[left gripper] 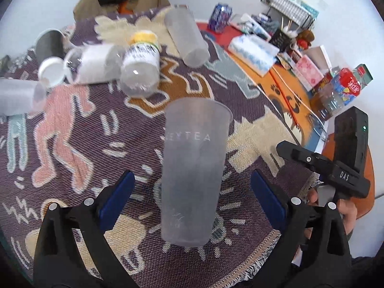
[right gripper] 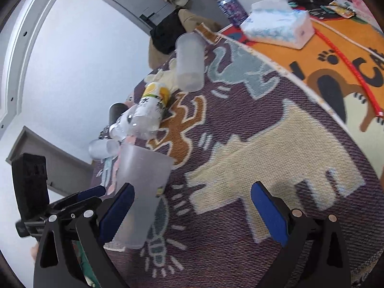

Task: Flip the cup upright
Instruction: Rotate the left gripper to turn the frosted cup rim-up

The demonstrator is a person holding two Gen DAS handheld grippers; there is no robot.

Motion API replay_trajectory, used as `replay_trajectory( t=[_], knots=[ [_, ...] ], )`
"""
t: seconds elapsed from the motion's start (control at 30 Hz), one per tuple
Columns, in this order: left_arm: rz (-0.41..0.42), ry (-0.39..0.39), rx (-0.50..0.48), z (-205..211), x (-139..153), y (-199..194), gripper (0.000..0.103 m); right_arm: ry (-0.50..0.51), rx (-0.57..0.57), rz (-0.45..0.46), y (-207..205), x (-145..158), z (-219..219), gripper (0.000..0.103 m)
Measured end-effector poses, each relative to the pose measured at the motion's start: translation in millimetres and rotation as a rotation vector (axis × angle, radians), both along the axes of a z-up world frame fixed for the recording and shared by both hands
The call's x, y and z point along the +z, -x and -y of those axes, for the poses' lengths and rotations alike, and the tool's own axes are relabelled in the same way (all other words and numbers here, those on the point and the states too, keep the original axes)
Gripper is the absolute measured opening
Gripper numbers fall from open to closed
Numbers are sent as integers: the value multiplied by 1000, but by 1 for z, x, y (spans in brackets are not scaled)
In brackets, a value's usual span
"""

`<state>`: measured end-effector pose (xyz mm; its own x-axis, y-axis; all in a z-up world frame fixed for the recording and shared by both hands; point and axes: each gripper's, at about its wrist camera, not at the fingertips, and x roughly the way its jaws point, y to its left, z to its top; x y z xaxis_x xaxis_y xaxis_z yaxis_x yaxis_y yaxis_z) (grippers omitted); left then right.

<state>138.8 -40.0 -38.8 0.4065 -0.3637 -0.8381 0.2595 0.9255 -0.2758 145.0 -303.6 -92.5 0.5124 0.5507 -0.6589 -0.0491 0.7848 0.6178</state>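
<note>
**Colours on the cluttered table**

A frosted, see-through cup [left gripper: 195,168] with faint white lettering stands on a purple woven blanket [left gripper: 100,124] patterned with cream, pink, orange and teal cartoon figures. Black grippers carry blue pads [left gripper: 117,200]. An orange mat [right gripper: 336,55] shows brown paw prints.

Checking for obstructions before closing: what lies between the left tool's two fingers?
In the left wrist view, only the frosted cup stands upright between the left tool's open fingers, with gaps on both sides; patterned rug beneath.

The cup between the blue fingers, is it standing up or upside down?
Standing up: the cup has its wide open rim on top, narrow base on the blanket.
</note>
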Motion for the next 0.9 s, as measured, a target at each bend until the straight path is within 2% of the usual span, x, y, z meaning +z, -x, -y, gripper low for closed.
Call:
replay_trajectory(
  t=[0.33, 0.57, 0.73, 0.9],
  knots=[
    [159, 69, 149, -40, 11, 23, 97, -121, 77, -74, -21, -3, -28, 95],
    [257, 64, 285, -78, 17, 42, 97, -169, 101, -134, -47, -14, -46, 95],
    [288, 76, 364, -103, 17, 54, 97, -183, 142, -166, -61, -20, -63, 95],
    [286, 73, 407, -118, 13, 62, 97, -178, 165, -182, -71, -25, -81, 95]
  ],
)
